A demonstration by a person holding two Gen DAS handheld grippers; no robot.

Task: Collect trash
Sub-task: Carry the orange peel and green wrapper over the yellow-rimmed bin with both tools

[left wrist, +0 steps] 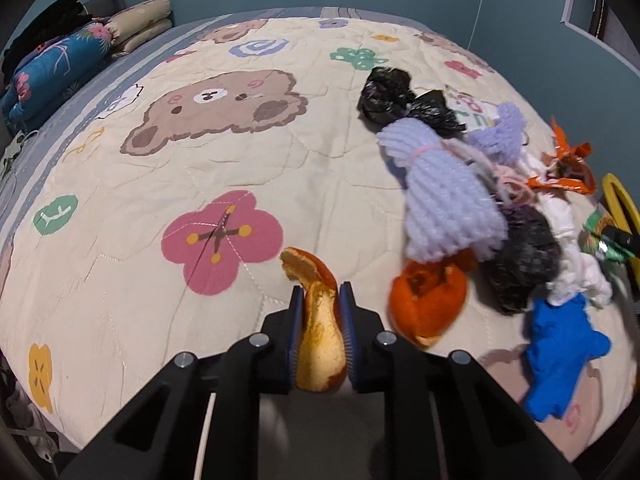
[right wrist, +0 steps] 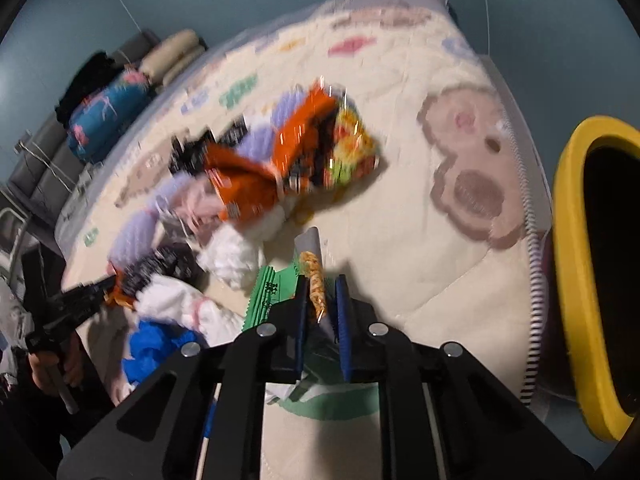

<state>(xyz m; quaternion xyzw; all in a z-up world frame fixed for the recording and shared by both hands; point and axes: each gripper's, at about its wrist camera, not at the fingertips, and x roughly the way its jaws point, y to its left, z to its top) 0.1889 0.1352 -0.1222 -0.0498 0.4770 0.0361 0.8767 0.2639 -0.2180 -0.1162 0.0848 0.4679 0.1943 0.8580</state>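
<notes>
A big bed (left wrist: 120,80) with a cream quilt (left wrist: 240,168) on top – brown bear faces, pink and yellow flowers, green clovers printed on it. On the quilt, a messy pile at one side: black plastic bags (left wrist: 386,96), fluffy purple yarn (left wrist: 448,204), white crumpled paper (left wrist: 576,276), a blue glove (left wrist: 560,356), an orange snack wrapper (left wrist: 568,168) and a curled orange peel (left wrist: 428,296). At the far end of the bed – folded blankets (left wrist: 60,68) and tan pillows (left wrist: 142,20) stacked by the headboard.
</notes>
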